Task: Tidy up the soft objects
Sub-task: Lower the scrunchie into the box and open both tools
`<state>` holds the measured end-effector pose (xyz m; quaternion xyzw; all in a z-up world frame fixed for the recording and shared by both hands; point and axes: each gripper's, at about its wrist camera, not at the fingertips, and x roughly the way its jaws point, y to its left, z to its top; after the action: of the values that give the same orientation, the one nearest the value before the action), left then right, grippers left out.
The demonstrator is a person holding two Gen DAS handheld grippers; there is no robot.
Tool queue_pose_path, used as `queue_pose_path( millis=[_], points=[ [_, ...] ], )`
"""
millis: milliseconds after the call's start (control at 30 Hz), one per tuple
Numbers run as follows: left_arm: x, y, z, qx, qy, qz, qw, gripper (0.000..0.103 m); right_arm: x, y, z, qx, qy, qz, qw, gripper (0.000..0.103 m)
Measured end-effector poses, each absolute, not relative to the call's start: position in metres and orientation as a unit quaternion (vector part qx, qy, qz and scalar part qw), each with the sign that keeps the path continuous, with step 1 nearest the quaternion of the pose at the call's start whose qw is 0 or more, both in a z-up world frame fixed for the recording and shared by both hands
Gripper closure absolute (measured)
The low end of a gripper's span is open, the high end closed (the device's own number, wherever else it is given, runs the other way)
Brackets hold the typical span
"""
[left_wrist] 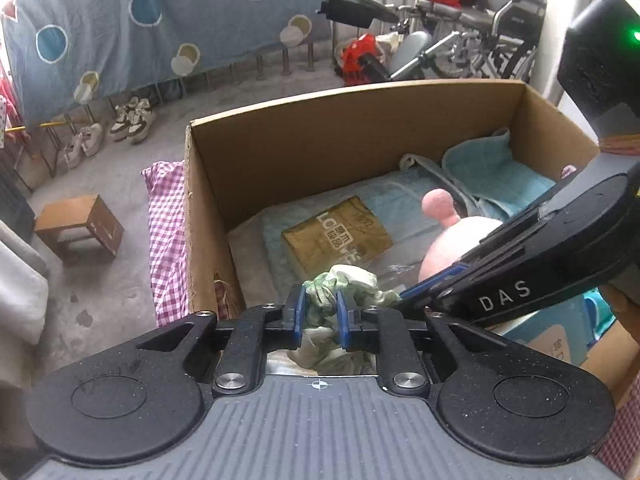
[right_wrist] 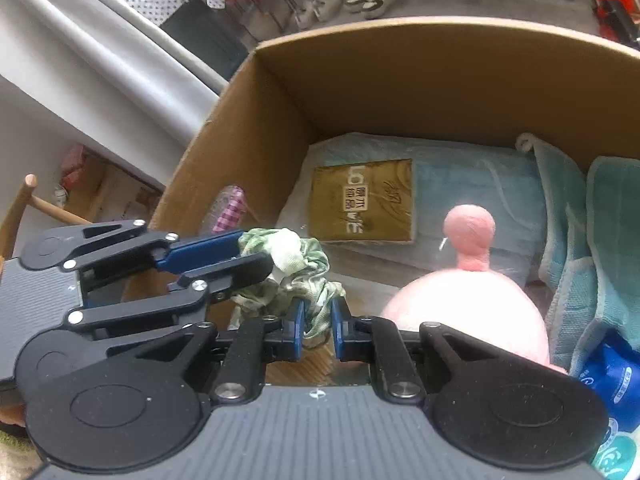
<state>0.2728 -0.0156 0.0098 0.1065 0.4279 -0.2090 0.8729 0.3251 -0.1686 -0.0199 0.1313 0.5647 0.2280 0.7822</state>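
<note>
A crumpled green-and-white cloth hangs between both grippers over the near edge of an open cardboard box. My left gripper is shut on one end of it. My right gripper is shut on the other end of the cloth; it also shows in the left wrist view, coming in from the right. The left gripper shows at the left of the right wrist view. In the box lie a pink plush toy, a packaged blue blanket with a gold label and a teal towel.
The box stands on a pink checked cloth on a concrete floor. A small wooden stool, shoes, a hanging blue sheet and a wheelchair stand beyond. A blue package sits at the box's right.
</note>
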Motion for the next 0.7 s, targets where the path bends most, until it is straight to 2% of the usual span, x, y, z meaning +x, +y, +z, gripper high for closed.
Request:
queue_pose_path(
  millis=[100,167,200,400,467,500,633,700],
  points=[
    [0.274,-0.017,0.01,0.11,0.433,-0.206,0.871,0.074,0.33,-0.171,-0.02,0.128,0.567,0.218,0.784,0.086],
    [0.276,-0.018,0.013,0.108,0.432,-0.203,0.872,0.055,0.331,-0.173,-0.02,0.129,0.569,0.214,0.783,0.085],
    [0.276,-0.018,0.014,0.11,0.43,-0.194,0.875,0.052,0.331,-0.173,-0.02,0.127,0.57,0.213,0.783,0.085],
    [0.272,-0.006,0.029,0.085,0.423,-0.183,0.883,0.041,0.327,-0.179,-0.011,0.128,0.567,0.21,0.786,0.075],
    [0.267,-0.004,0.036,0.084,0.416,-0.184,0.886,0.036,0.325,-0.181,-0.007,0.136,0.561,0.208,0.79,0.059],
    [0.265,-0.003,0.039,0.084,0.412,-0.185,0.888,0.033,0.324,-0.182,-0.003,0.139,0.556,0.209,0.792,0.056],
    [0.251,0.003,0.059,0.077,0.388,-0.187,0.899,0.02,0.311,-0.188,0.021,0.159,0.527,0.226,0.804,0.054],
    [0.24,0.007,0.071,0.071,0.372,-0.189,0.906,0.02,0.299,-0.194,0.038,0.173,0.506,0.234,0.812,0.052]
  ],
)
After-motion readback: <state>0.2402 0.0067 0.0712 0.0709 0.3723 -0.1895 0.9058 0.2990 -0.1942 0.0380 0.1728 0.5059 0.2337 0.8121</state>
